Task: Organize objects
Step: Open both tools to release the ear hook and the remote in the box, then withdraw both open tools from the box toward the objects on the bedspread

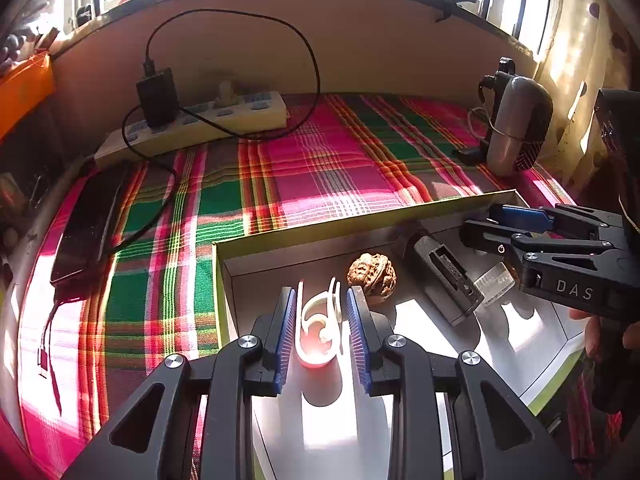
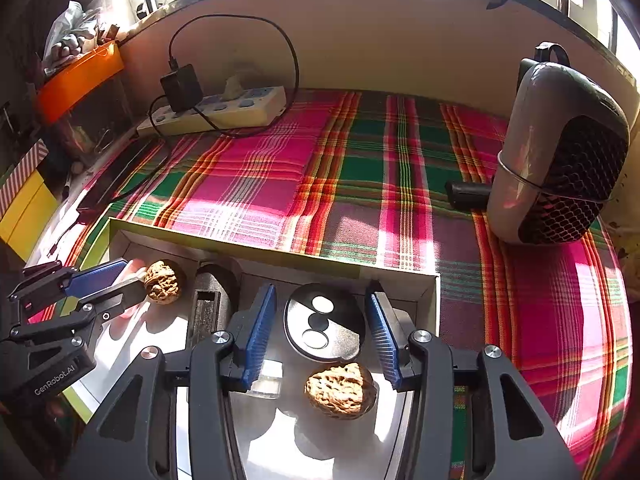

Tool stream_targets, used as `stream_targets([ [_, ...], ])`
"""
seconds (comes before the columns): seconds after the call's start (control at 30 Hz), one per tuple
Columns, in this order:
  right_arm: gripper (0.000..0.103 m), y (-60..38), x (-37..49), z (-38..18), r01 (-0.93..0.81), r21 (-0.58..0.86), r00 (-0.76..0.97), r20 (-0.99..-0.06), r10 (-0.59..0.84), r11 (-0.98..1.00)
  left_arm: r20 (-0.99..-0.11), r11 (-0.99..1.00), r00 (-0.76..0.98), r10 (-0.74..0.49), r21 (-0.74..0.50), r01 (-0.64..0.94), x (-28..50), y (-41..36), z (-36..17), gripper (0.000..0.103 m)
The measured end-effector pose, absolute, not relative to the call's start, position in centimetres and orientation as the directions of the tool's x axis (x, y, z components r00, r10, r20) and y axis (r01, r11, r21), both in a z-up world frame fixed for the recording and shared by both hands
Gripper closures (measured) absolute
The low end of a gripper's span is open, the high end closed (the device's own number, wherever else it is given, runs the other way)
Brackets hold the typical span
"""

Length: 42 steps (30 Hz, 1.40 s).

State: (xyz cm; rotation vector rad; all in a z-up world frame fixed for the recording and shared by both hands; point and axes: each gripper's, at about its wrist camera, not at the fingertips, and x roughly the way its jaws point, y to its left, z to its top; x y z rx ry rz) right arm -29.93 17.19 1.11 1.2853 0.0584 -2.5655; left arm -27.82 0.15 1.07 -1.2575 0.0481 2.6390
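Observation:
A shallow cardboard box (image 1: 360, 222) with a green rim lies on the plaid cloth. In the left wrist view my left gripper (image 1: 322, 302) is open over the box, its blue pads either side of a white plastic clip (image 1: 320, 328). A walnut (image 1: 372, 278) and a dark metal block (image 1: 444, 276) lie just beyond. In the right wrist view my right gripper (image 2: 322, 308) is open over the box, around a black oval remote (image 2: 324, 324). A second walnut (image 2: 340, 390) and a clear plastic piece (image 2: 268, 380) lie below it. The left gripper (image 2: 110, 280) shows at the left, beside the first walnut (image 2: 162, 282).
A white power strip (image 1: 208, 120) with a black charger and looping cable sits at the back. A black phone (image 1: 88, 224) lies at the left. A grey fan heater (image 2: 560, 156) stands at the right. The plaid cloth (image 2: 280, 184) spans between box and wall.

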Motion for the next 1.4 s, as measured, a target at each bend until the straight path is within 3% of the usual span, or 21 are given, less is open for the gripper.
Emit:
stream_targets([
  [0.67, 0.052, 17.5, -26.7, 3.5, 0.241, 0.105, -0.612, -0.756, -0.235, -0.965, -0.735, -0.974, -0.646, 0.205, -0.086, -0.212, -23.7, -0.3, 3.4, 0.074],
  [1.4, 0.052, 18.5, -16.5, 4.5, 0.286, 0.084, -0.641, -0.723, -0.256, -0.955, -0.725, -0.970, -0.646, 0.240, -0.154, -0.187, -14.9, -2.4, 3.7, 0.074],
])
